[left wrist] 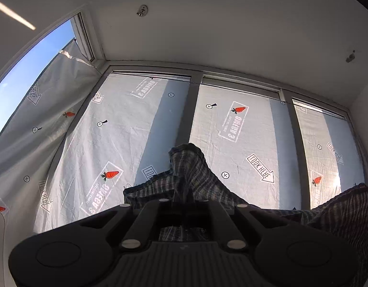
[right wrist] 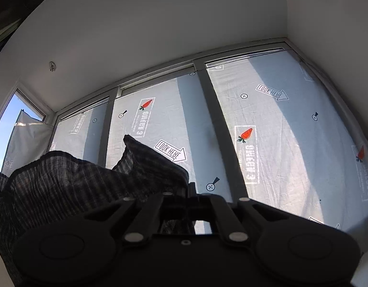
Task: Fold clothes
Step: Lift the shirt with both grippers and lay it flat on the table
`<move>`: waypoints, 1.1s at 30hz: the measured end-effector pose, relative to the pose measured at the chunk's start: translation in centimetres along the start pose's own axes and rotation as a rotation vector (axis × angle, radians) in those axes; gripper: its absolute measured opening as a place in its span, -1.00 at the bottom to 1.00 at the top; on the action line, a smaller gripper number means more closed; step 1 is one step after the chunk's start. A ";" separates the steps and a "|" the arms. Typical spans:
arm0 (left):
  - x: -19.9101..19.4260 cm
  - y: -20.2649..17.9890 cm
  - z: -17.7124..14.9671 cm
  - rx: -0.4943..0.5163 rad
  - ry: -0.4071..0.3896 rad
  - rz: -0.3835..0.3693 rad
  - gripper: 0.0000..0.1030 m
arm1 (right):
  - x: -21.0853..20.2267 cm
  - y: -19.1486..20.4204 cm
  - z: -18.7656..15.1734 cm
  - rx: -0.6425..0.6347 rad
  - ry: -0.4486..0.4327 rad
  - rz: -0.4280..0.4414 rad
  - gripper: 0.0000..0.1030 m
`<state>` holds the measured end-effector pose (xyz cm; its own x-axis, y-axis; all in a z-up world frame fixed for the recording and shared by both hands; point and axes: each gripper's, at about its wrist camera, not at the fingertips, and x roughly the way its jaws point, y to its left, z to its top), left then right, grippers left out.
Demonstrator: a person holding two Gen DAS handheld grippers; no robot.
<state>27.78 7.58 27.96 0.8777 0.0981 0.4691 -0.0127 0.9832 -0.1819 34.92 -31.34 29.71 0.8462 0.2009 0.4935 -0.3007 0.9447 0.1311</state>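
My left tool (left wrist: 184, 191) is clamped on the plaid garment (left wrist: 191, 174), held up high. My right tool (right wrist: 192, 189) pinches its other edge, near the covered windows (right wrist: 267, 143).

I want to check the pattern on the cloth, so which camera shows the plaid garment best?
The right wrist view: the plaid garment fills its lower left, a broad bunched stretch running to the right gripper. The left wrist view shows a narrower bunch rising from the left gripper, plus a dark fold at the right edge.

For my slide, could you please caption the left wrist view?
Left gripper shut on plaid garment, raised toward covered windows.
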 end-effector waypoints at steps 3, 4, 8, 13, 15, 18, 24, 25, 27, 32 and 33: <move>-4.5 0.3 -1.9 -0.012 0.093 0.024 -0.95 | -4.9 -1.4 -3.2 0.055 0.153 0.025 -0.97; -6.2 0.7 -3.4 -0.031 0.157 0.035 -0.95 | -6.7 -1.9 -5.0 0.076 0.226 0.019 -0.97; -12.3 2.1 -10.3 -0.076 0.424 0.122 -0.95 | -13.6 -4.0 -12.2 0.162 0.519 -0.004 -0.97; -21.6 2.9 -23.5 -0.070 0.924 0.321 -0.95 | -22.8 -5.5 -23.3 0.155 0.965 -0.108 -0.97; -25.1 3.7 -28.5 -0.086 1.072 0.360 -0.95 | -25.6 -6.2 -27.0 0.173 1.098 -0.142 -0.97; -29.4 4.9 -35.1 -0.056 1.289 0.426 -0.95 | -29.2 -7.5 -31.4 0.253 1.261 -0.209 -0.97; -31.9 6.2 -35.1 -0.091 1.327 0.433 -0.89 | -30.7 -7.9 -30.6 0.322 1.258 -0.215 -0.96; -31.8 6.1 -34.7 -0.072 1.331 0.422 -0.85 | -30.6 -7.9 -30.9 0.326 1.286 -0.204 -0.95; -31.9 6.4 -35.0 -0.033 1.370 0.431 -0.73 | -30.4 -7.7 -31.9 0.293 1.356 -0.213 -0.92; -32.7 7.6 -34.4 0.028 1.442 0.523 -0.09 | -31.1 -7.0 -31.9 0.222 1.416 -0.223 -0.21; -32.8 7.8 -33.8 0.034 1.427 0.535 0.17 | -31.0 -7.0 -31.5 0.217 1.401 -0.224 -0.14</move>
<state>15.11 6.89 -18.04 0.4810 0.2264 -0.8470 -0.4626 0.8862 -0.0258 24.64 -36.01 -13.58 0.5732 0.2613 -0.7766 -0.0573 0.9583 0.2801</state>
